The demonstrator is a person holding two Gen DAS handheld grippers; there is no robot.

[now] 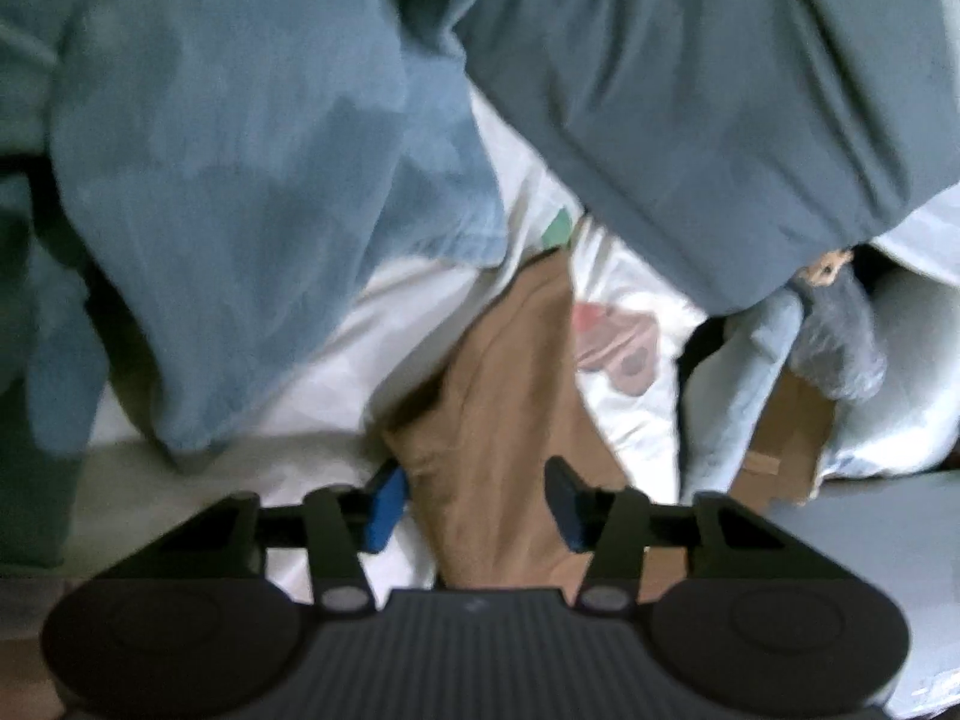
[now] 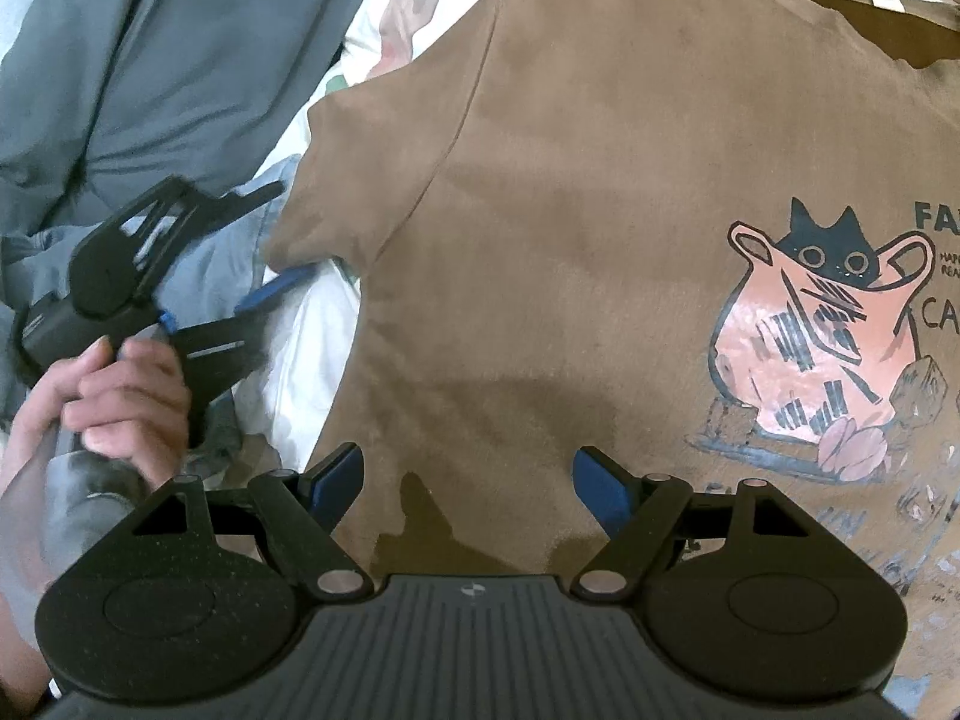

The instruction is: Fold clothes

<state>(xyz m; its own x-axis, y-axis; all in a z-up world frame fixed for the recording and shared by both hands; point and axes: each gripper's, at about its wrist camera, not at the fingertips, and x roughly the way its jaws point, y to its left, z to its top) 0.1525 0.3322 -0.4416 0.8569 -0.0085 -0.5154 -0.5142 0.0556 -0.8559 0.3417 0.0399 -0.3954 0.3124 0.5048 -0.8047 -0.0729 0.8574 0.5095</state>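
Left gripper (image 1: 477, 501) half-spread, astride brown T-shirt (image 2: 540, 240) sleeve running lengthwise straight ahead, pads not pressing. Right gripper (image 2: 468, 495) wide, empty, hovering above shirt body; left nearer sleeve.

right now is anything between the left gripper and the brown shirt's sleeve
Nothing visible. The left gripper already straddles the sleeve of the brown t-shirt, with brown cloth between its open blue pads. The blue-grey bedding lies beyond the sleeve, not in front of it.

T-shirt print (image 2: 840, 330) cut off at right edge.
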